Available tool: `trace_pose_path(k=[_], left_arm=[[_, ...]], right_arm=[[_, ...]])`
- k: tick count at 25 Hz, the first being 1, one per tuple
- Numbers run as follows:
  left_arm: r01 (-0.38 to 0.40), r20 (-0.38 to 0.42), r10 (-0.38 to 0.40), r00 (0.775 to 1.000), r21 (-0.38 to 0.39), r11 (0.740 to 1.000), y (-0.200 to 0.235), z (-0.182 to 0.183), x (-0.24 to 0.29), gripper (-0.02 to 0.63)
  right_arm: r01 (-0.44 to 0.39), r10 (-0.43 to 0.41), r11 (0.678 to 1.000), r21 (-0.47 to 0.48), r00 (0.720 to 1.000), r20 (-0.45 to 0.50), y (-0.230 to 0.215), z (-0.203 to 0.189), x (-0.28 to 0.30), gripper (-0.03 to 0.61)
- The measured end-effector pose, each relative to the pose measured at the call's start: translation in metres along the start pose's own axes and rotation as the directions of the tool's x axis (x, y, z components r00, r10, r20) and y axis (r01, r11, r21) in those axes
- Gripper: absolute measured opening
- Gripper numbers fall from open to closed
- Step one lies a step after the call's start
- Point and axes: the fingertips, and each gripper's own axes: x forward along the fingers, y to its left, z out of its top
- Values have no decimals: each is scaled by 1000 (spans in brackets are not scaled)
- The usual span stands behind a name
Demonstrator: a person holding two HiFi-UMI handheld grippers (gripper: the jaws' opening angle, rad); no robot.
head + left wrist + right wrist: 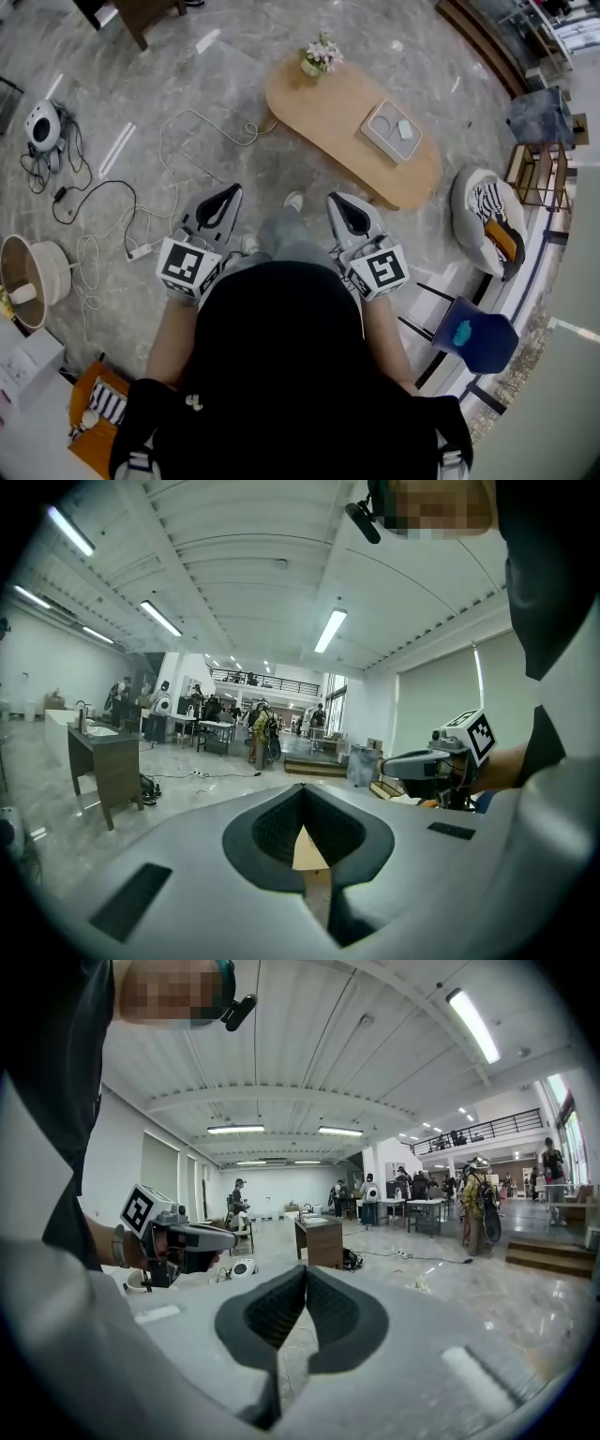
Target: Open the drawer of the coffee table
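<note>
The oval wooden coffee table (328,112) stands on the marble floor ahead of me, and no drawer shows from above. On it are a small pot of flowers (320,56) and a grey square tray (392,131). My left gripper (231,191) and right gripper (334,199) are held side by side at chest height, short of the table, both shut and empty. In the left gripper view the left gripper (304,791) has its pads together, with a sliver of wood showing below them. The right gripper (306,1271) looks across the hall with its pads meeting.
White cables (141,202) trail over the floor at left, near a round white device (42,122) and a beige bowl-shaped unit (33,279). A beanbag seat (487,220), a blue chair (478,337) and a grey stool (542,117) stand right. People and desks fill the far hall.
</note>
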Motion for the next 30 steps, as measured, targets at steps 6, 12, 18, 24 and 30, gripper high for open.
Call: trace_pose_path(k=[6,12,18,24,30], left_arm=[[-23,-33,23,999,2,1000,21,-2,32,14],[-51,-62,51,997,13,999,58,4,90,14],[-69,-114,69,991,5,998,89,6,162,14],[-116,-160,111,981,-23,993,112,13,227,14],[-143,-204,139,969,-5,990,126,12,273,14]], right_arm=[[-11,11,1000,16,1000,2,-38,-2,27,-2],[-6,7,999,34,1000,-12,-104,3,64,0],[-18,21,997,69,999,-39,-177,-2,100,0],[-53,58,993,102,997,-54,-244,-5,130,0],[-62,70,987,151,996,-53,-291,-15,148,0]])
